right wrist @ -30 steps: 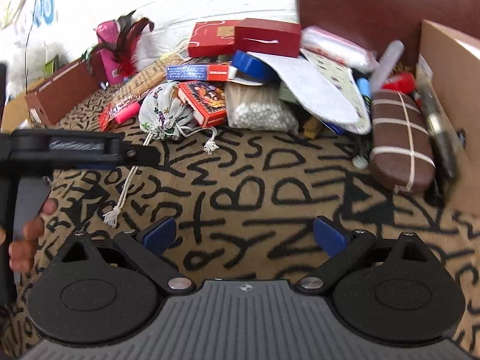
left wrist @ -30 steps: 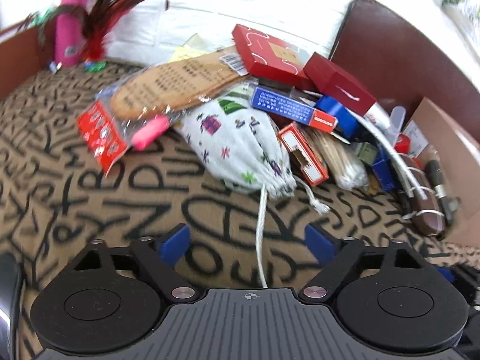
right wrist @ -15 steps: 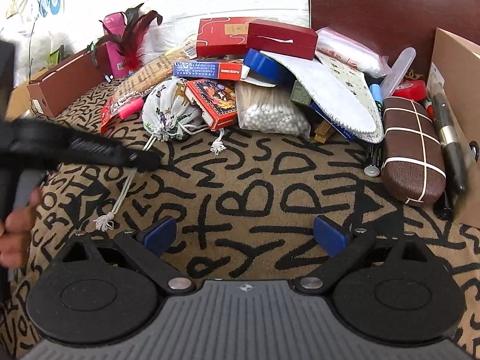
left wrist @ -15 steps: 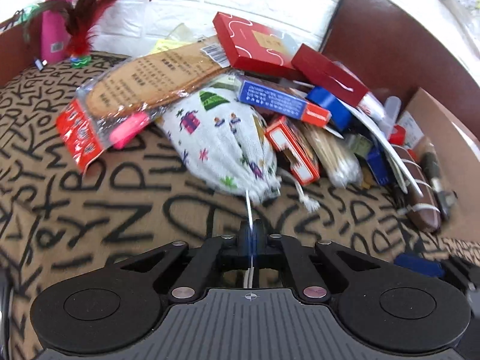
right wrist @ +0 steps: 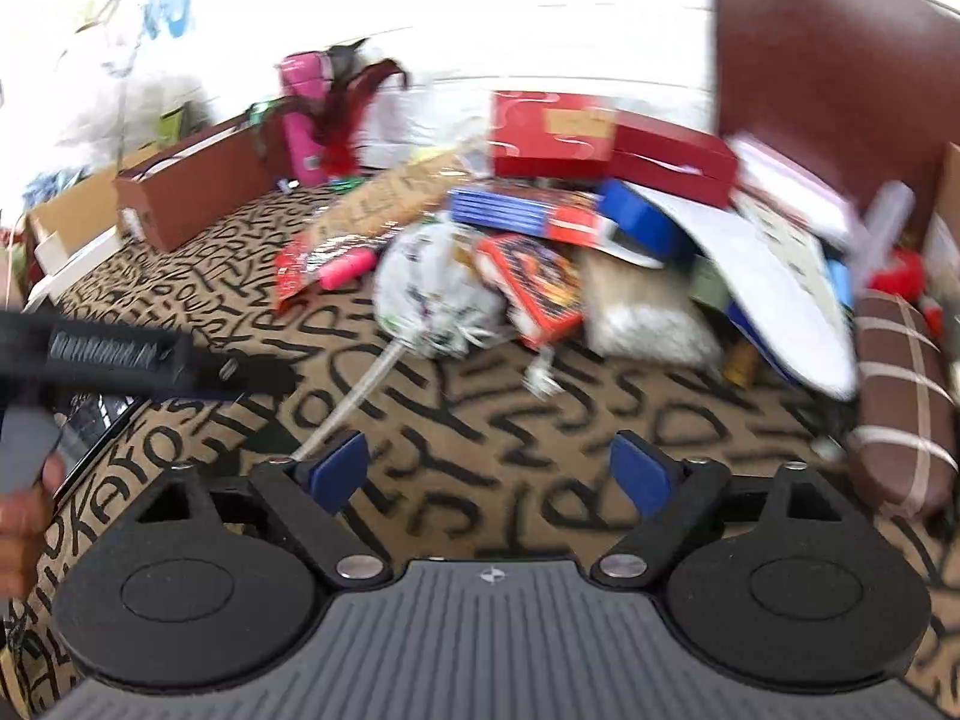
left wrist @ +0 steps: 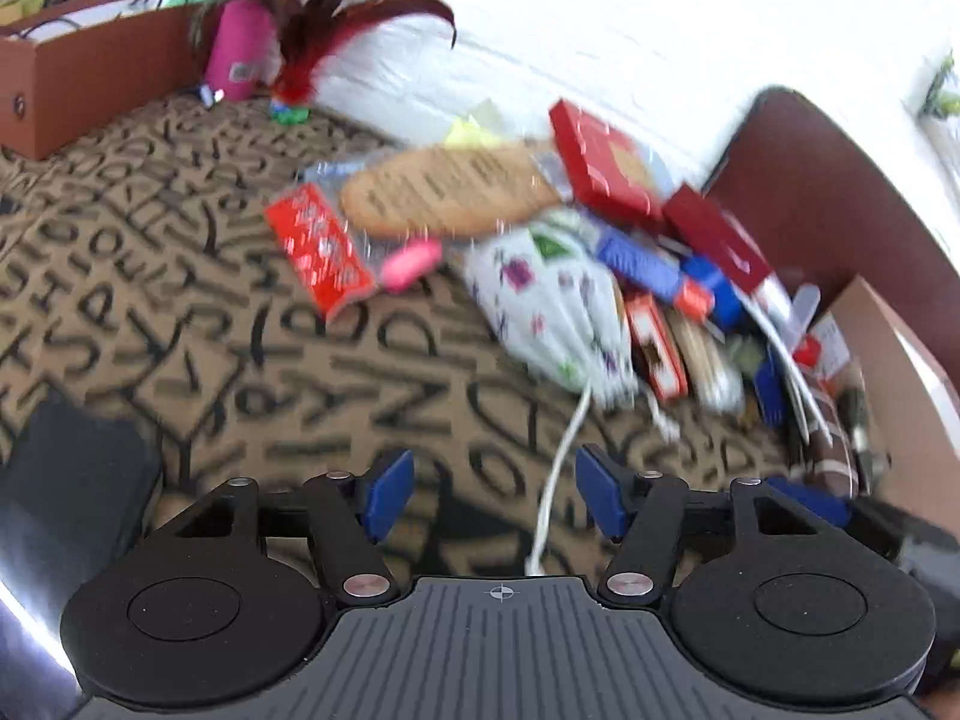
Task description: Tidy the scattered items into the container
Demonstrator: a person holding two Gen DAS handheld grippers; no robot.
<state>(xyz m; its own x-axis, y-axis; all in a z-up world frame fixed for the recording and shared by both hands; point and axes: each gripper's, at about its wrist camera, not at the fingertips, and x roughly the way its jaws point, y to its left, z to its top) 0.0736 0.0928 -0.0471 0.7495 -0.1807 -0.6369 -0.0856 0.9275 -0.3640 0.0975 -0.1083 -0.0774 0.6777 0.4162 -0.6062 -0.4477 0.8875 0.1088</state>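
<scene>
A white drawstring pouch [left wrist: 552, 312] with small coloured prints lies at the front of a pile of scattered items; it also shows in the right wrist view [right wrist: 432, 294]. Its white cord [left wrist: 558, 474] runs down between the open jaws of my left gripper [left wrist: 493, 498], apart from both pads. My right gripper [right wrist: 487, 471] is open and empty over the patterned cloth; the cord [right wrist: 354, 402] passes by its left pad. The left gripper's body [right wrist: 132, 354] shows at the left of the right wrist view. A brown cardboard box [left wrist: 900, 372] stands at the far right.
The pile holds red boxes [left wrist: 600, 162], an insole pack [left wrist: 444, 192], a blue box [left wrist: 648, 270], a card pack [right wrist: 534, 282], cotton swabs [right wrist: 648, 324] and a brown case [right wrist: 900, 390]. A brown box [left wrist: 90, 78] and pink bottle [left wrist: 246, 42] stand far left. A chair back [right wrist: 834, 72] rises behind.
My left gripper closed on the pouch's cord half a second ago and has now opened again, pulling back and left. The right gripper moved closer to the pile. The view is blurred by motion.
</scene>
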